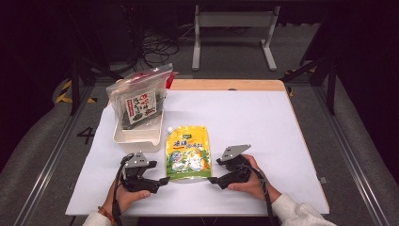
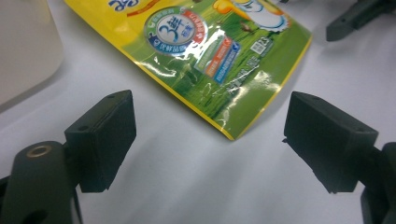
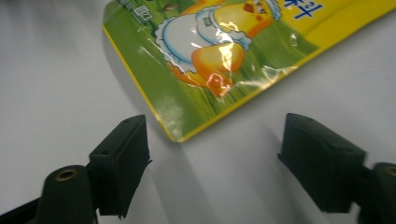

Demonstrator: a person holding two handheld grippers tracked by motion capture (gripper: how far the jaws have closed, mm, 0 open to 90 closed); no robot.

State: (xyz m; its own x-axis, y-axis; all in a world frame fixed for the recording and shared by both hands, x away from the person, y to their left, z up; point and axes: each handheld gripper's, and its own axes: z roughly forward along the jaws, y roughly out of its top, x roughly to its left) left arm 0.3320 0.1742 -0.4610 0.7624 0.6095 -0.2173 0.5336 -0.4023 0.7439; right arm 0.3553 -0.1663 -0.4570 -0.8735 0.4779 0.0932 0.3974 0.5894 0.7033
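A yellow-green pouch [image 1: 188, 151] lies flat on the white counter [image 1: 263, 136], near its front edge, just right of a cream tub [image 1: 137, 136] holding a clear seaweed bag [image 1: 139, 100]. The left tool [image 1: 164, 180] sits at the pouch's lower left corner, jaws spread wide and empty. The right tool [image 1: 211, 180] faces the lower right corner, likewise wide open, gripping nothing.

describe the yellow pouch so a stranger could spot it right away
On the white table, look at the near edge, between the left gripper and right gripper. The yellow pouch lies flat there; unlike the clear bag standing in the tub, it is opaque.
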